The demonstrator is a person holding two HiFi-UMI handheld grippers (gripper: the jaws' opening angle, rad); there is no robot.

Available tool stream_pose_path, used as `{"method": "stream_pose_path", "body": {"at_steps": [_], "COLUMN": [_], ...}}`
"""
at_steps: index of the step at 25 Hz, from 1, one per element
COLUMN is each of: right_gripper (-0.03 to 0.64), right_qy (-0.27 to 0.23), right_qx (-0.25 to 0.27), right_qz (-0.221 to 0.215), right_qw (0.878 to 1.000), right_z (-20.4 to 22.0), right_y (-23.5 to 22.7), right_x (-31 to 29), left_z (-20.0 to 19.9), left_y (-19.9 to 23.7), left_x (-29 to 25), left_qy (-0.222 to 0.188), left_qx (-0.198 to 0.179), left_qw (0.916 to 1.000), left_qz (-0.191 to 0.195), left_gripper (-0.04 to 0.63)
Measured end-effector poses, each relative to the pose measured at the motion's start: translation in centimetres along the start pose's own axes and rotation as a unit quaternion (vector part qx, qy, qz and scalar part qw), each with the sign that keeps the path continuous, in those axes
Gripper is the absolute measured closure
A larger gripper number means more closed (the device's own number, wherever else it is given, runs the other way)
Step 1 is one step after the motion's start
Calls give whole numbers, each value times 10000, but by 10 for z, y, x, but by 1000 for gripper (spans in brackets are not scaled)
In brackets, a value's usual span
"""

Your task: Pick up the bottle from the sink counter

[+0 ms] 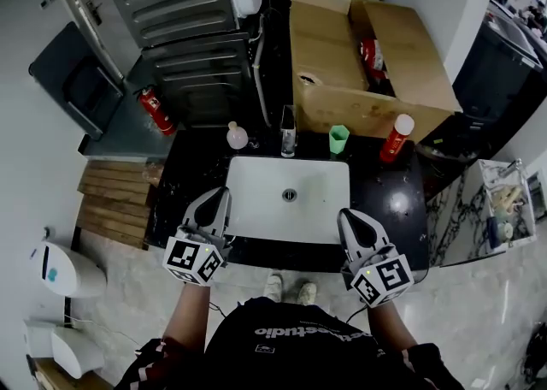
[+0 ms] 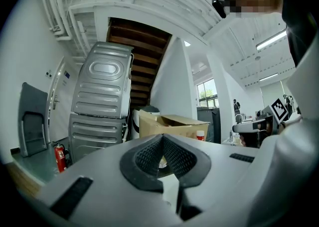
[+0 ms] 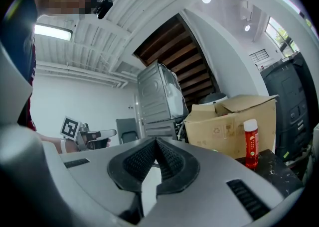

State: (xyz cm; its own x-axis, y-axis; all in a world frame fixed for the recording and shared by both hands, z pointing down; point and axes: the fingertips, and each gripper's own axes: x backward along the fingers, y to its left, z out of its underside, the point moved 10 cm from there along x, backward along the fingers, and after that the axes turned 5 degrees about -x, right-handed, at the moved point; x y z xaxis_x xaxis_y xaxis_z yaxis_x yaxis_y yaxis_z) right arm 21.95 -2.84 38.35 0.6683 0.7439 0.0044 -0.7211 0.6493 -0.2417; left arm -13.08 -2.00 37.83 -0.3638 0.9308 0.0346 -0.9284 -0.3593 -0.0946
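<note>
Both tools held shut above the near edge of the sink

The left tool (image 1: 215,198) and the right tool (image 1: 349,215) are seen with their jaws pressed together, nothing between them, one at each near corner of the white sink (image 1: 256,185). On the dark surface (image 1: 402,200) behind the sink, a red bottle (image 1: 397,138) is stood upright at the back right, beside a green cup (image 1: 339,138); a small pale bottle (image 1: 237,135) is stood at the back left. Neither bottle is touched.

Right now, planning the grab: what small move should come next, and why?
Probably open the right tongs and reach for the red bottle, back right on the counter: those tongs are shut, empty and near the front edge.
</note>
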Motion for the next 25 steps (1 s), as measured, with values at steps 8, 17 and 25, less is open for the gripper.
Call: {"method": "stream_pose_path", "body": {"at_steps": [8, 17, 25], "right_gripper": [578, 578, 580], "right_qy": [180, 52, -98], "right_qx": [39, 229, 621], "right_qz": [22, 375, 786], "right_qw": [9998, 9990, 9949], "right_z": [4, 19, 63], "right_y": [7, 15, 8], "right_x": [-30, -67, -130], "left_z": [17, 53, 98], "left_y": [28, 68, 106], "left_x": [-15, -69, -122], "left_qy": [113, 396, 342], "left_qx": [125, -316, -473], "left_qw": [9997, 9984, 9978], "left_qz": [-153, 235, 300], "left_gripper": [581, 572, 471]}}
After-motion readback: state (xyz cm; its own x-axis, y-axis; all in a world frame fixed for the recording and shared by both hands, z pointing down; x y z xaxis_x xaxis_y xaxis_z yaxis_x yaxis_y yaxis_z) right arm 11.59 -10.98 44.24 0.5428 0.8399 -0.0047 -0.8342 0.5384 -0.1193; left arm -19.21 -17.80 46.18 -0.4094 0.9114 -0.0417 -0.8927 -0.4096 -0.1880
